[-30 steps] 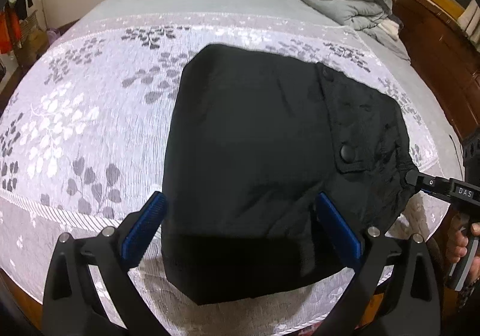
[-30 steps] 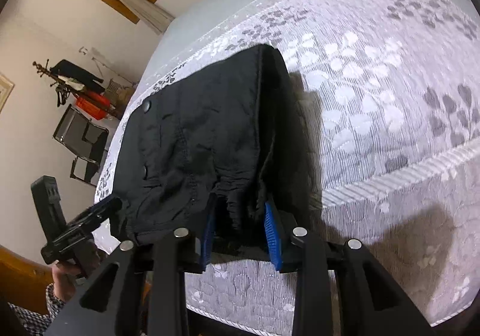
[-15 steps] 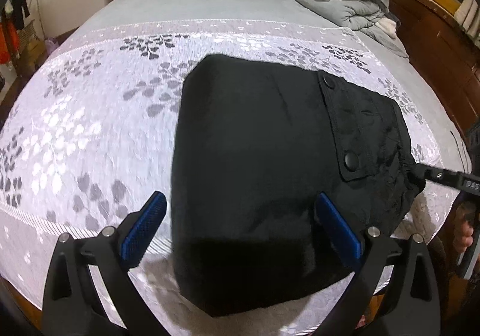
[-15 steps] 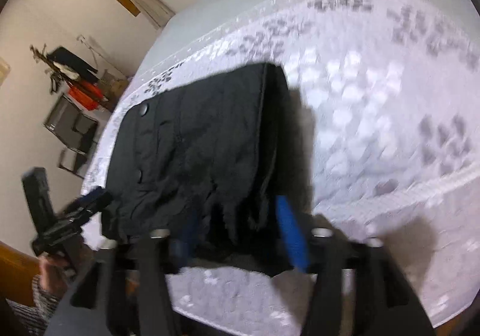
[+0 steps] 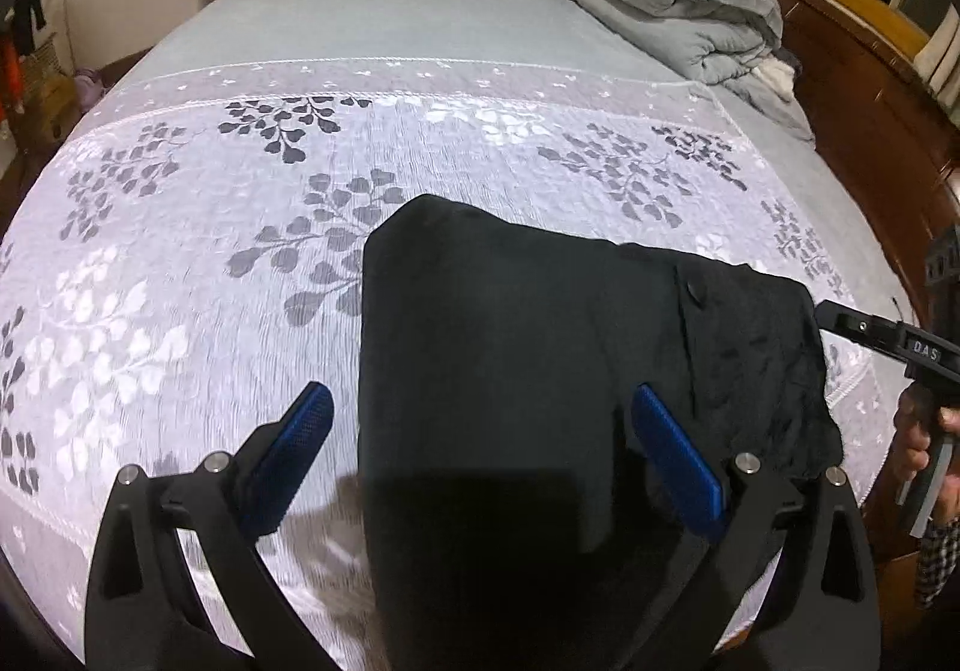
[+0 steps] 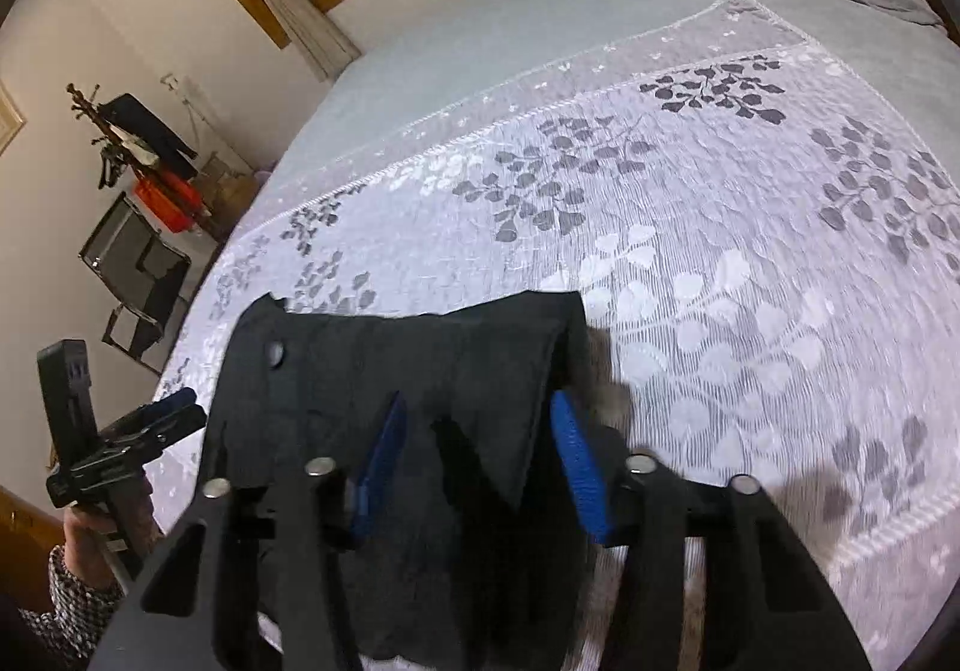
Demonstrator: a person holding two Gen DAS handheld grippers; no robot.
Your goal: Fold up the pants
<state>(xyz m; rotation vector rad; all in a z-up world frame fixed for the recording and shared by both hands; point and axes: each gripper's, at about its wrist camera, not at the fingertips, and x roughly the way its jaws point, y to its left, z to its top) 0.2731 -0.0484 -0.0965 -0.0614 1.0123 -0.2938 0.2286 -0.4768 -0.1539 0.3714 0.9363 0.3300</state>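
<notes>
- My left hand-held gripper (image 5: pixel 477 446) hangs over the near left part of the folded black pants (image 5: pixel 510 371). Its blue pads (image 5: pixel 672 455) are spread wide and touch nothing. The bundle's left edge runs up between them.
- The pants lie folded into a thick block on the patterned bedspread (image 5: pixel 180 251) at the near edge of the bed. The smooth folded side is to the left, and the crumpled waist end with its snap button (image 5: pixel 696 290) is to the right. To me the block is longer from left to right, so any further fold would go across that line.
- My right hand-held gripper (image 6: pixel 474 455) straddles the near right end of the block, and its jaws have just been closing. Cloth sits between the pads, but they stand apart, and I judge it is not clamped.
- Both hands are right at the pants, the left over the smooth side and the right at the waist end.
</notes>
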